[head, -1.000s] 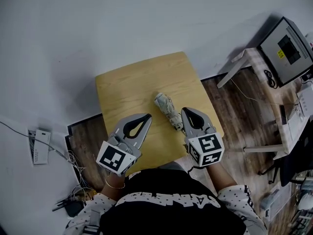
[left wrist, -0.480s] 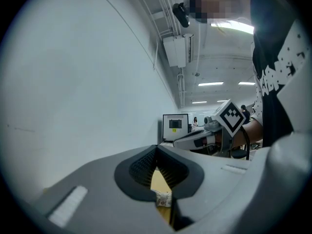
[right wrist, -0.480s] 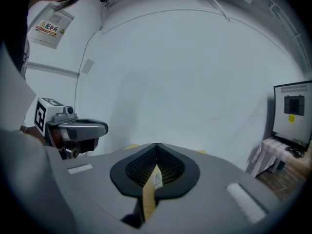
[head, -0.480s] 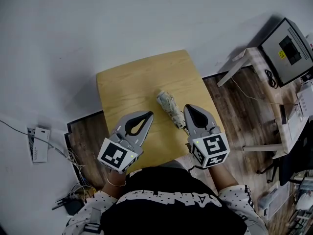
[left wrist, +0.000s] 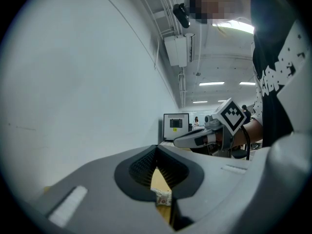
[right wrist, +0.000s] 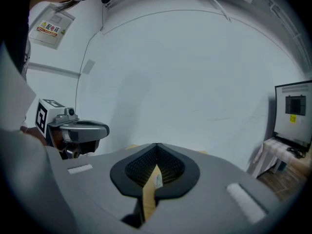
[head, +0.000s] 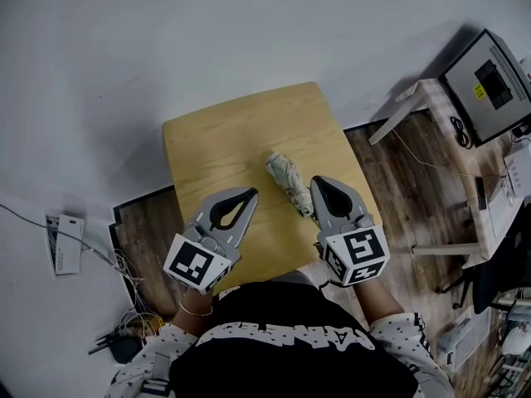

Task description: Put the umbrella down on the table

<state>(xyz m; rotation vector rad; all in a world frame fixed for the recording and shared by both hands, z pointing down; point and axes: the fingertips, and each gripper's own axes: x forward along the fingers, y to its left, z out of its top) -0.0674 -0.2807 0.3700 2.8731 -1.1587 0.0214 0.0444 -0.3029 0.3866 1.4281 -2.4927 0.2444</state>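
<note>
Barely a drift in the head view

The bench (head: 224,139) and the folded umbrella (head: 286,181) lying on it now sit a touch higher in the picture than a second ago. The tips of my left tool (head: 251,192) and my right tool (head: 318,181) have slid up with them by about the same small amount. It looks like the whole view shifted, not my hands moving across the bench. The marker cube (head: 358,255) on my right tool has edged slightly right and down, so that tool looks a little more stretched out towards the umbrella's near end.
</note>
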